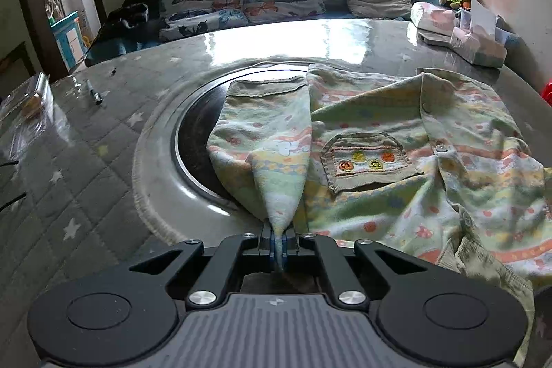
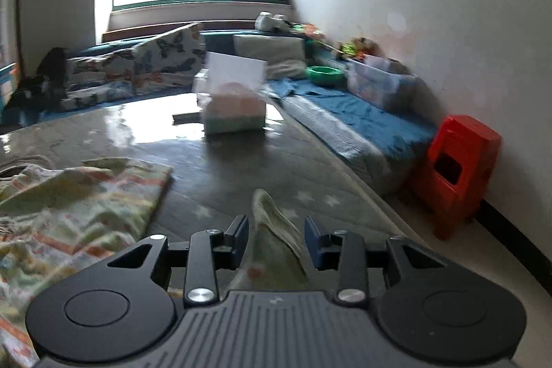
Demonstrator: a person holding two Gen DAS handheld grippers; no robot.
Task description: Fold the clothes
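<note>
A pale green child's shirt (image 1: 396,140) with floral stripes, a chest pocket and buttons lies spread on the round table (image 1: 103,140). My left gripper (image 1: 278,242) is shut on the shirt's left sleeve (image 1: 272,143), which runs taut from the jaws up toward the cuff over the table's sunken centre. In the right wrist view the shirt (image 2: 79,195) lies at the left. My right gripper (image 2: 276,235) is open, its jaws apart on either side of a raised fold of the shirt's fabric (image 2: 276,223), which is not clamped.
A dark metal disc (image 1: 196,133) sits in the table's middle under the sleeve. A pen (image 1: 94,92) lies at the left. Tissue boxes (image 1: 476,43) stand at the far right edge; one shows in the right wrist view (image 2: 234,106). A red stool (image 2: 455,171) stands by the wall, a sofa (image 2: 345,119) behind.
</note>
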